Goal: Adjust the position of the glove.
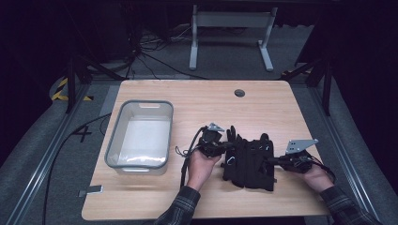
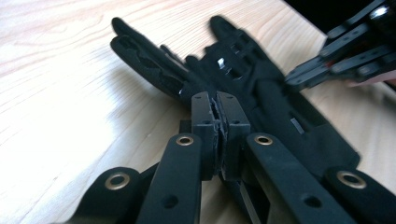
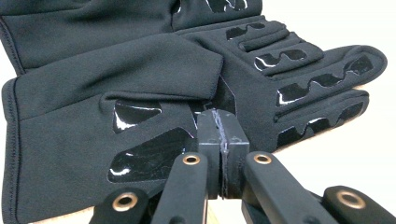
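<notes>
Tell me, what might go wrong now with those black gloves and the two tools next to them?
1. The left tool looks closed at the edge of the black gloves; I cannot tell whether it has any fabric, so a lift might bring nothing up.
2. The right tool is closed against the other side; pulling both ways could stretch or drag the overlapping gloves across the table.
3. The bin sits off to the left; a loosely pinched glove might drop before reaching it.

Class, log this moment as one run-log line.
left hand-held gripper: shut, at black gloves | right hand-held gripper: shut, at gloves | grey bin: left of gloves
</notes>
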The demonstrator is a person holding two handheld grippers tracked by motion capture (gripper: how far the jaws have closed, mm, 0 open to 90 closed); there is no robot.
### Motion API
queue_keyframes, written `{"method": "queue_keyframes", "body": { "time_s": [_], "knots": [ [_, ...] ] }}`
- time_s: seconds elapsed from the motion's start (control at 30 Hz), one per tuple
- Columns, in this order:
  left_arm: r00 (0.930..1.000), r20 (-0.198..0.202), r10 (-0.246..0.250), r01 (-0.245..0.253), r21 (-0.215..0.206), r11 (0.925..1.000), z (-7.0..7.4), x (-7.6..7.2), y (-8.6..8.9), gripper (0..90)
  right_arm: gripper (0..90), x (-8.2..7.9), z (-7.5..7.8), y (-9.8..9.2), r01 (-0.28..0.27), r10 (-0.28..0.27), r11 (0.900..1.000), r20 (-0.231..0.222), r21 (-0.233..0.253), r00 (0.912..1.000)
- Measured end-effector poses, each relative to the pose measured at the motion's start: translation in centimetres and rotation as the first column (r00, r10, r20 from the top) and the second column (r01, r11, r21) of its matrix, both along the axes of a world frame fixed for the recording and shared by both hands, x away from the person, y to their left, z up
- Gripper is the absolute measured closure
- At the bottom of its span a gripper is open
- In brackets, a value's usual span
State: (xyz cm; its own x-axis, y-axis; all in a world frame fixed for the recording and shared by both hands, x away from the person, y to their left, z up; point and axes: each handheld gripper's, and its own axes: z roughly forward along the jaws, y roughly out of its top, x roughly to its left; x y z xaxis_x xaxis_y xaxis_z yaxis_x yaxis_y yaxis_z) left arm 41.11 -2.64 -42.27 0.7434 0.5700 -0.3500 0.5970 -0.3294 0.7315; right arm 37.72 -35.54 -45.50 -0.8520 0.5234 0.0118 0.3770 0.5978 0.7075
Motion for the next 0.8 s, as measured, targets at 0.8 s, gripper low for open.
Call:
{"method": "queue_keyframes", "body": {
  "time_s": [0.8],
  "knots": [
    [0.9975,0.015,-0.069,0.07,-0.08,0.9944,1.7,-0.4,-1.6,87.5,90.0,0.5,-0.2,3.3,-0.062,0.063,0.998,-0.024,0.028,0.9977]
  ]
}}
